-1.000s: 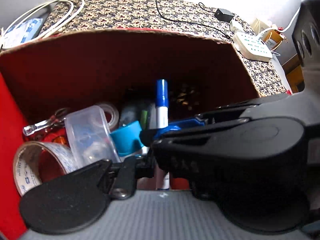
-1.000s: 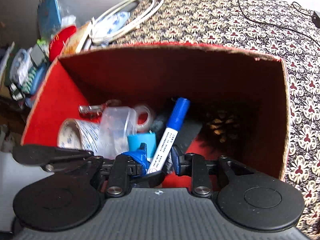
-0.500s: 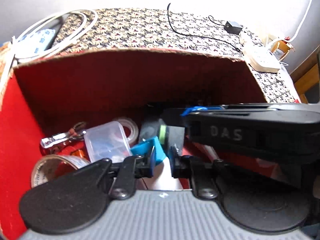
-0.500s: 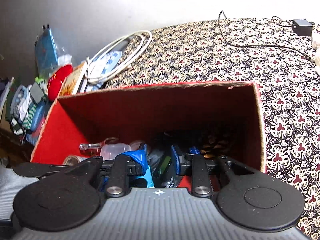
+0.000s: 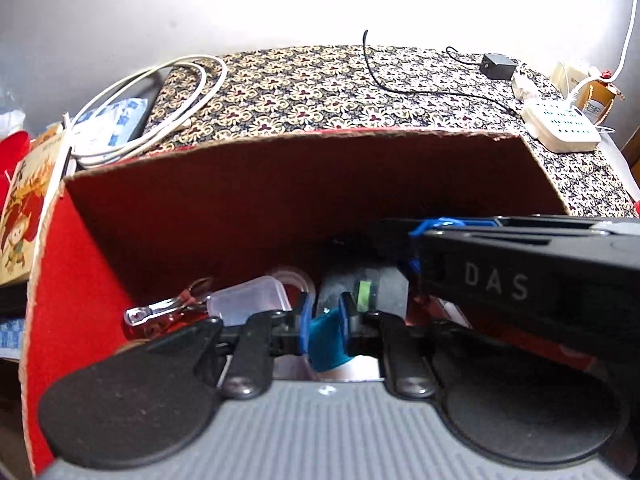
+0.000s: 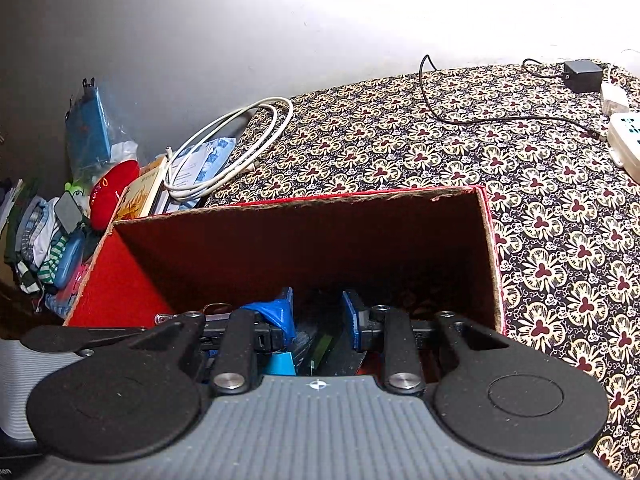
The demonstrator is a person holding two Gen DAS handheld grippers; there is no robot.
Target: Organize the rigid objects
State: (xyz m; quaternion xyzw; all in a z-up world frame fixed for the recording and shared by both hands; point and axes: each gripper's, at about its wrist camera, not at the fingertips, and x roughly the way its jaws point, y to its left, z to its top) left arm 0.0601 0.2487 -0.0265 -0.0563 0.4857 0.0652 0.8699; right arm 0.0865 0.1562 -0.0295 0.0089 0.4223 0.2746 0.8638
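box [image 6: 304, 240] floor: crowded | above rim: open | right tongs [image 5: 520, 276] cross right

Red box [image 6: 120, 292] on black-and-cream floral cloth [image 6: 520, 184]

Background: patterned surface against a plain wall.
Floral cloth [image 6: 520, 184] covers the surface; pale wall [image 6: 280, 20] behind, brighter toward upper right.

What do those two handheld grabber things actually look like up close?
Each is black plastic on a ribbed grey base, with two big round paddle-shaped levers and silver pivot bolts. The left gripper and right gripper both end in blue-padded fingers. White letters "DAS" mark the right gripper's side.
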